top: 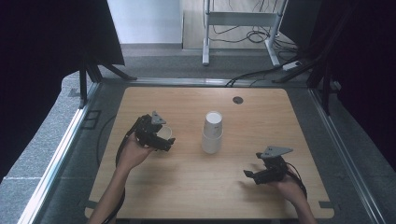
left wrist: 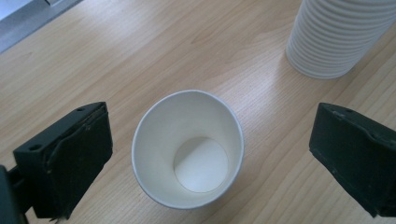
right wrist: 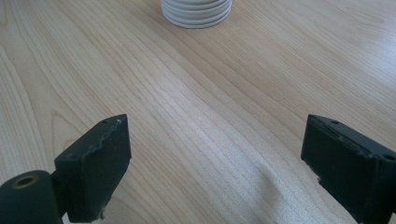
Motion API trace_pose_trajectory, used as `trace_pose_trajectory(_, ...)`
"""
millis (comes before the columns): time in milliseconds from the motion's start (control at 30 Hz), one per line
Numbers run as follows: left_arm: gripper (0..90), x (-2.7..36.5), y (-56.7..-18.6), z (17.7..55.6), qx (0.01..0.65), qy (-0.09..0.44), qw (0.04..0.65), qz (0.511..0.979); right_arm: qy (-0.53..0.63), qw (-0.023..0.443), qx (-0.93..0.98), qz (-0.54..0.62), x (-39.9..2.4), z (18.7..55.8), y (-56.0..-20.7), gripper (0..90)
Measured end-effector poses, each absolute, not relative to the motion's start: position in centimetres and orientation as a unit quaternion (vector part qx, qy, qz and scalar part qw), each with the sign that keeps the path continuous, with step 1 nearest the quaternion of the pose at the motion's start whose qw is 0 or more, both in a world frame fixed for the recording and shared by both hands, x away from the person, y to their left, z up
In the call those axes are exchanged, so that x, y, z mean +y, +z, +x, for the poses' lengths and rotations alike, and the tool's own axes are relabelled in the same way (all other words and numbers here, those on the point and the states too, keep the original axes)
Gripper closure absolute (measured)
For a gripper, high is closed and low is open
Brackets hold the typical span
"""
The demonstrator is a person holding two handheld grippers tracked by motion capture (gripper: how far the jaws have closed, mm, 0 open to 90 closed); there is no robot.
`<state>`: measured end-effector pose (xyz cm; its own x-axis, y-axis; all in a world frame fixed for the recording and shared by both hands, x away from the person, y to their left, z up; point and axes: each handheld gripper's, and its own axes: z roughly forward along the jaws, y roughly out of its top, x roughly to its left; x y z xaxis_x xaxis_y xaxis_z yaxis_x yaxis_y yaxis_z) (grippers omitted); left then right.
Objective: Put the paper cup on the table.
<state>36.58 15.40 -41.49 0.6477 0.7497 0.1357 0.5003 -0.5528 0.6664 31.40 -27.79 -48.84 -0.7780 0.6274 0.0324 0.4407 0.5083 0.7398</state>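
Observation:
A single white paper cup [left wrist: 187, 149] stands upright on the wooden table [top: 201, 191], mouth up and empty. My left gripper [left wrist: 212, 144] hangs just above it, open, with a jaw on each side and neither pad touching the rim. In the high view this cup [top: 166, 132] peeks out behind the left gripper [top: 161, 138] at the table's left. A tall stack of white cups [top: 212, 133] stands upside down at the centre; its ribbed base [left wrist: 334, 42] lies to the right of the single cup. My right gripper [top: 254, 175] rests low at the front right, open and empty [right wrist: 215, 163], pointing at the stack [right wrist: 196, 10].
A dark round grommet [top: 237, 100] sits near the table's far edge. Beyond the table stand a metal frame's legs [top: 206, 32] and loose cables [top: 254, 35] on the floor. Bare wood lies between the stack and the right gripper.

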Motion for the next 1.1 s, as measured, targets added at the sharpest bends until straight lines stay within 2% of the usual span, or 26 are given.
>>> trace_pose_trajectory(667, 0.0, 15.8, -39.8, 32.6, 0.341, 0.232, 0.353, 0.84, 0.388, 0.118, 0.861, 0.306, -27.7, 31.3, -48.7, 10.5)
trace_pose_trajectory(1100, 0.0, 16.9, -40.5, 29.6, 0.342, 0.251, 0.37, 0.827, 0.387, 0.113, 0.864, 0.301, -27.5, 31.3, -48.7, 12.0)
